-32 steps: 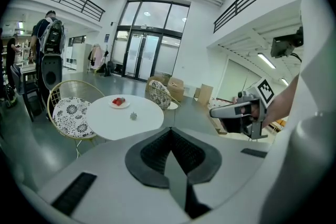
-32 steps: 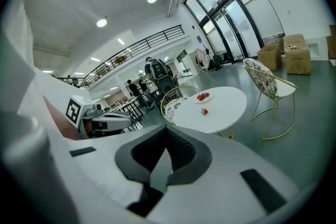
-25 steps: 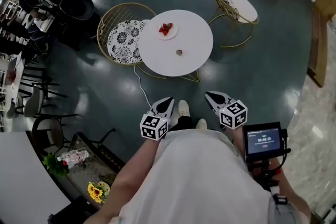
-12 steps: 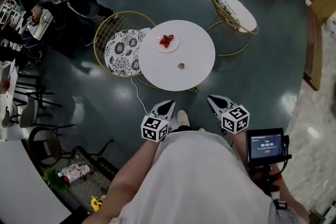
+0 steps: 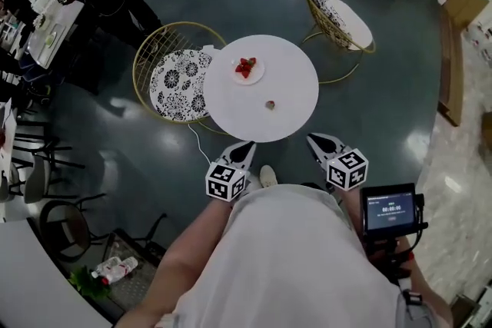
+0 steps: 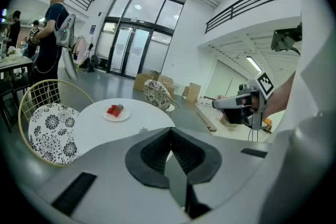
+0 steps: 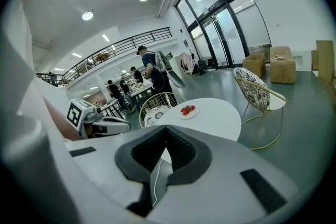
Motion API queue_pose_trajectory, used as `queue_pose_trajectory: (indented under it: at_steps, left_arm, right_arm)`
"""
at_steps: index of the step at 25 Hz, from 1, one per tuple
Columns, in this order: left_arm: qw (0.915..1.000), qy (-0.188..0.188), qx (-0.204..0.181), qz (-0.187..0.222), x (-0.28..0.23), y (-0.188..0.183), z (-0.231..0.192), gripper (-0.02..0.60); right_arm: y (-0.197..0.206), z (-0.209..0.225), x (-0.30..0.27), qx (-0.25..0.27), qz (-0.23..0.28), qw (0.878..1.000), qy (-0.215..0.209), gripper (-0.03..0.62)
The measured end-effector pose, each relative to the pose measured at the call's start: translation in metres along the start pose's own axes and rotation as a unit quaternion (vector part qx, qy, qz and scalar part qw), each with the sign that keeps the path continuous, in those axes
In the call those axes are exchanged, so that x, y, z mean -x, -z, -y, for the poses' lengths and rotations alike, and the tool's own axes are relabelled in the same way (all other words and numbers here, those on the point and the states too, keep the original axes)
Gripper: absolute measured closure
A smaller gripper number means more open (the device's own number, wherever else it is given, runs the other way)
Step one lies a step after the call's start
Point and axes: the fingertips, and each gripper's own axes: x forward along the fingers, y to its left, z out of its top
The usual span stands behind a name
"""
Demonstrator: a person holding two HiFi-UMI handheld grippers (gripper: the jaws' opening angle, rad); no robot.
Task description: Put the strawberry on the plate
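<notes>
The task has not begun in any visible way. The loose strawberry (image 5: 270,104) lies by itself on the round white tabletop (image 5: 292,69), toward its near side and well apart from the plate (image 5: 260,75). The plate sits farther back and a little left, and already carries a few red berries.

The person stands at the near side of the tabletop with both tools held low in front of the body. The left gripper (image 5: 246,146) points toward the near rim. Its fingers (image 6: 152,152) are pressed together at the tips with nothing between them. The right gripper (image 5: 314,139) is held off the near right of the tabletop. In its own view its fingers (image 7: 189,152) also meet at the tips and carry nothing.

So every step is left, by my judgement:
- bring one gripper over the strawberry and spread its fingers
- close on the berry and lift it
- carry it the short way back and left to the plate and let go

A patterned chair (image 5: 178,74) stands just left of the tabletop.
</notes>
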Motion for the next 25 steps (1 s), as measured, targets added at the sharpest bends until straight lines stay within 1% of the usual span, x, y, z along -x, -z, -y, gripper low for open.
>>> queue_pose_trajectory:
  at_steps: [3,6,8,11,14,19,25]
  left_arm:
    - [1.0000,0.009,-0.002,-0.001,0.000,-0.006,-0.001,0.575]
    - [1.0000,0.005,-0.006,0.001,0.000,-0.002,-0.035,0.575]
    - [1.0000,0.002,-0.005,0.004,-0.001,-0.004,-0.046,0.575]
    - [0.9999,0.012,-0.004,-0.002,-0.005,-0.002,-0.043,0.575]
    - [0.9998,0.016,-0.010,-0.005,-0.005,-0.008,-0.048,0.575]
    - [0.9997,0.012,-0.015,-0.013,-0.012,-0.015,-0.055,0.575]
    - [0.9998,0.008,-0.009,-0.014,-0.022,-0.019,-0.062,0.575]
  right_arm:
    - [-0.006,0.000,0.003,-0.001,0.002,1.000,0.011,0.589]
    - [-0.002,-0.001,-0.030,0.002,0.002,1.000,0.010,0.589]
    - [-0.004,-0.001,-0.042,0.005,0.001,1.000,0.008,0.589]
    - [-0.006,0.001,-0.039,0.001,0.001,1.000,0.017,0.589]
    - [-0.013,0.002,-0.047,0.000,0.004,1.000,0.018,0.589]
    - [-0.022,0.005,-0.062,-0.001,-0.001,1.000,0.005,0.589]
    - [-0.040,0.017,-0.082,0.007,-0.004,1.000,-0.005,0.589]
